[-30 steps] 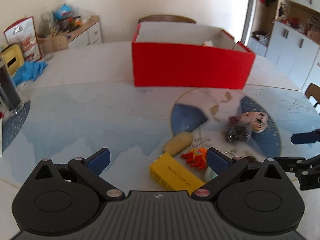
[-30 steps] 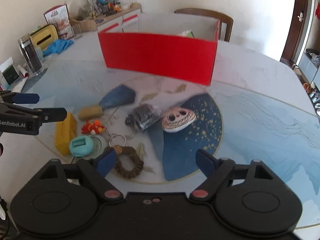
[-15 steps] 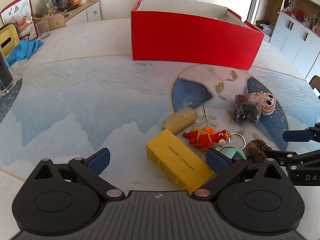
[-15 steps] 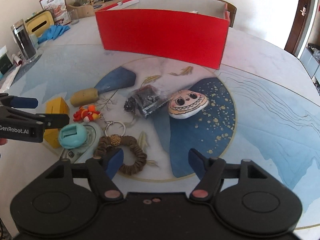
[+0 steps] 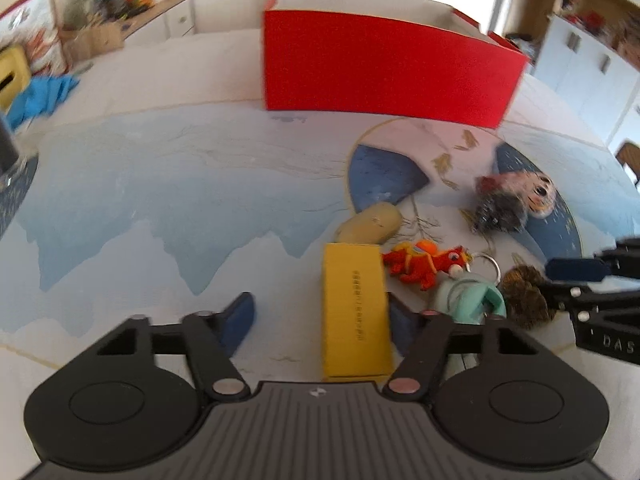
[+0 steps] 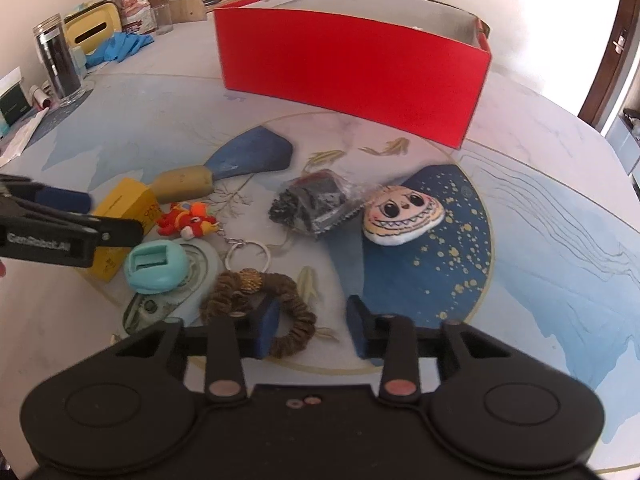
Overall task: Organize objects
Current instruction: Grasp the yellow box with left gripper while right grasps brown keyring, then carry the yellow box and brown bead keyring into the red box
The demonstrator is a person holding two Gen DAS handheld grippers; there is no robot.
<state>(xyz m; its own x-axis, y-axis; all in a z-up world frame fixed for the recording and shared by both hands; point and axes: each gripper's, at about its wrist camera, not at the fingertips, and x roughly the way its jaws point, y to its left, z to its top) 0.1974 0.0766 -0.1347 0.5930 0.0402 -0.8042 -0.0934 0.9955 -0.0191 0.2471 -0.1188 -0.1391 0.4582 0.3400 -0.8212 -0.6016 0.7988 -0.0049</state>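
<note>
On the blue-and-white patterned counter [image 6: 540, 240], a yellow rectangular cardboard box [image 5: 356, 300] is straddled by the half-closing left gripper [image 5: 320, 316], untouched on one side. Light, stiff; its long sides suit grasping. The right gripper [image 6: 312, 328], narrowing, straddles a soft brown fabric scrunchie [image 6: 296, 320].

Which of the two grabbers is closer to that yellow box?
Left. The left gripper straddles the yellow box, jaws just closing around it. The right gripper sits over the brown scrunchie, farther off.

Worktop [image 6: 540, 240] w/ blue landscape print. On it: red box [image 6: 352, 68] at back; nr front yellow box [image 5: 354, 304], tan roll [image 6: 182, 184], red toy [image 6: 188, 220], teal case [image 6: 156, 266], brown scrunchie [image 6: 256, 300], dark bag [image 6: 312, 204], face plush [image 6: 402, 216]. Far left: jar [image 6: 58, 64], blue gloves [image 6: 120, 46].
</note>
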